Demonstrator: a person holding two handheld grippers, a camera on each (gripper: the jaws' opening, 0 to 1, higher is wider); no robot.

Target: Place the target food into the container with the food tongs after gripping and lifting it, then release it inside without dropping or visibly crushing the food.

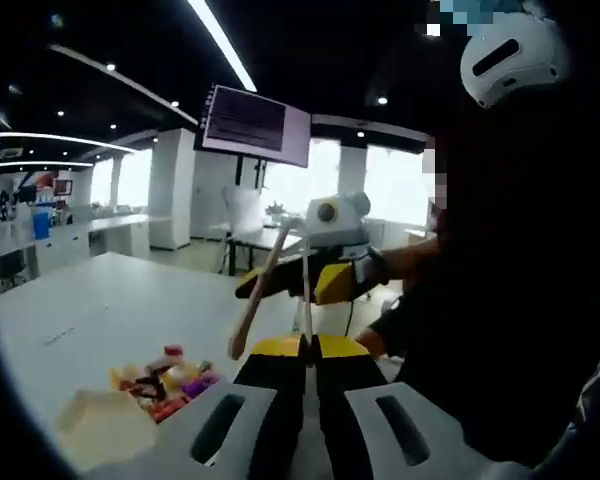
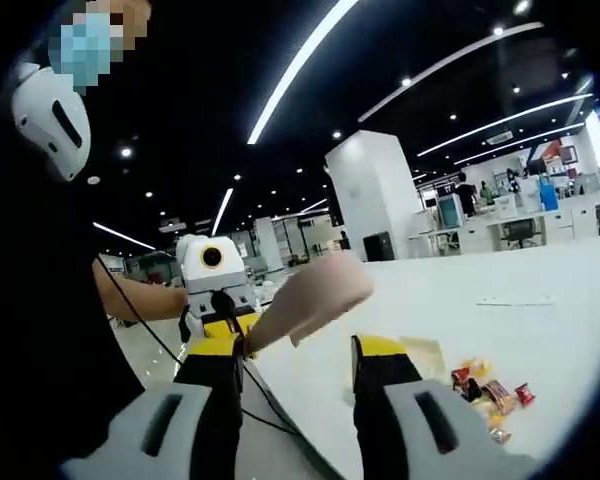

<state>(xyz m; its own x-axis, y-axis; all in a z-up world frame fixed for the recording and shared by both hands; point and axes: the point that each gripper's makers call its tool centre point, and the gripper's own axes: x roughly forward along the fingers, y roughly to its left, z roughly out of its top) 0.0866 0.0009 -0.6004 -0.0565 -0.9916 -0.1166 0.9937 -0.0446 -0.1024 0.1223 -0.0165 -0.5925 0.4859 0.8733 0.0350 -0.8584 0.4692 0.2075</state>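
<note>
Smooth pale wooden tongs, glossy bright snack wrappers, matt white table.

Open office, white desks, ceiling light strips, possibly bright windows.

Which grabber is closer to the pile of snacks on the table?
Left, I think, though narrowly. The left gripper sits just beside the snack pile, low over the table; the right gripper hangs higher, past it.

The snack packets are too small to identify — the white container is blurred.
</note>
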